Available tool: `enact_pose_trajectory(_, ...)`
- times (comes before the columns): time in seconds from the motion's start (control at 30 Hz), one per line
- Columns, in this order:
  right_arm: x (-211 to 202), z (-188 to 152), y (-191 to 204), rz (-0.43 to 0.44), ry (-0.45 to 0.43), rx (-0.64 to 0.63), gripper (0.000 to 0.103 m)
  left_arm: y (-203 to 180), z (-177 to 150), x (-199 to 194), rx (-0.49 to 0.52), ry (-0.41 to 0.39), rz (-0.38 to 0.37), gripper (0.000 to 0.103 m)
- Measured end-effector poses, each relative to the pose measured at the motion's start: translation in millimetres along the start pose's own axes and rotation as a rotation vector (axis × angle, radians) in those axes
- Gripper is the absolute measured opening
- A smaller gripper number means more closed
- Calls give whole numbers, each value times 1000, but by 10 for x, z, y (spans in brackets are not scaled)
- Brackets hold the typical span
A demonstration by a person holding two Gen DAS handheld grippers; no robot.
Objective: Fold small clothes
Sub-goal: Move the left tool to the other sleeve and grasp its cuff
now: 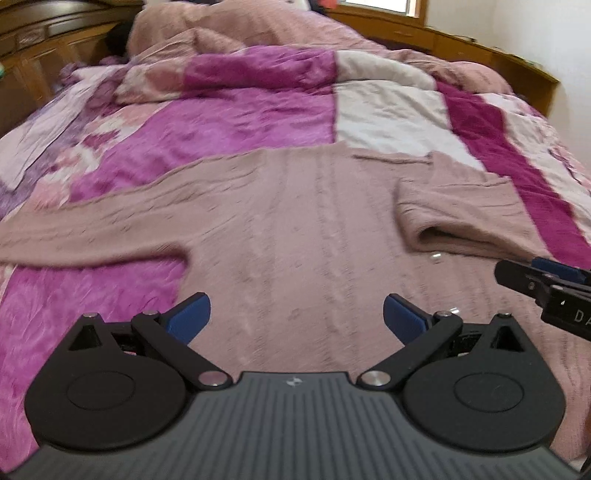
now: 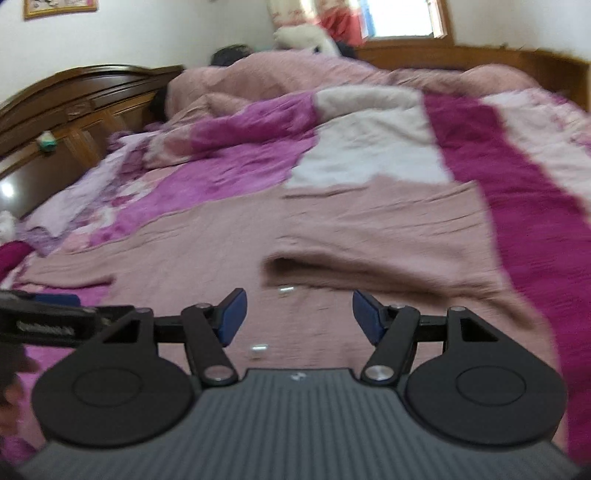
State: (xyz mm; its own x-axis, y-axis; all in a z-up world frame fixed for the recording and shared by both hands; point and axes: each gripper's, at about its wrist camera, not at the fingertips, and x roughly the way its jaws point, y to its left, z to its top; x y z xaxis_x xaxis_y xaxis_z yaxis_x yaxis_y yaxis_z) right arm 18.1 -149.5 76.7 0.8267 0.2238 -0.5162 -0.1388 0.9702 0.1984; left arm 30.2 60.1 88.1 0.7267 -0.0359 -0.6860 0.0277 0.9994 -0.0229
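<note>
A dusty-pink knitted sweater (image 1: 295, 229) lies flat on the bed. Its left sleeve (image 1: 85, 229) stretches out to the left. The right sleeve (image 1: 465, 221) is folded inward over the body, cuff opening toward me. My left gripper (image 1: 297, 317) hovers open over the sweater's lower middle with nothing between its blue pads. My right gripper (image 2: 299, 317) is open too, just short of the folded sleeve (image 2: 369, 258), and holds nothing. Each gripper shows at the edge of the other's view: the right gripper (image 1: 546, 280), the left gripper (image 2: 55, 314).
The sweater rests on a quilt (image 1: 240, 122) of magenta, white and pink patches. A pink blanket (image 1: 229, 33) is heaped at the far end. A wooden headboard (image 2: 74, 99) stands at the left, wooden furniture (image 1: 480, 48) at the back right. Small shiny bits (image 2: 258, 349) lie on the knit.
</note>
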Motion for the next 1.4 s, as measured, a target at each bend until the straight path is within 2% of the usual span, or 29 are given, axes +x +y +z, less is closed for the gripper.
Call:
enact_pose_trajectory(0.33, -147, -44, -678, -188, -80, 165, 66, -714, 255, 197, 176, -17, -82, 100)
enact_pose_trajectory(0.5, -182, -99, -878, -223, -106, 234, 66, -1121, 335, 392, 288, -22, -138, 97)
enact_pose_trajectory(0.7, -145, -123, -1027, -257, -92, 267, 66, -1525, 361, 694, 372, 24, -208, 88)
enact_pose_trajectory(0.97, -162, -166, -1140, -279, -92, 303, 66, -2016, 329, 869, 575, -31, -262, 88)
enact_pose_trajectory(1.1, -132, -172, -1202, -273, -87, 322, 66, -2162, 319, 956, 627, -52, -282, 88)
enact_pose_trajectory(1.23, -109, -189, -1237, -273, -79, 330, 66, -2230, 338, 1027, 616, -64, -287, 74)
enact_pose_trajectory(1.3, -94, -202, -1264, -273, -75, 341, 66, -2238, 359, 1053, 596, -58, -308, 53)
enact_pose_trajectory(1.37, -80, -214, -1286, -273, -71, 352, 66, -2234, 380, 1059, 577, -45, -344, 38)
enact_pose_trajectory(1.4, -73, -222, -1295, -274, -69, 356, 66, -2235, 385, 1053, 570, -44, -358, 33)
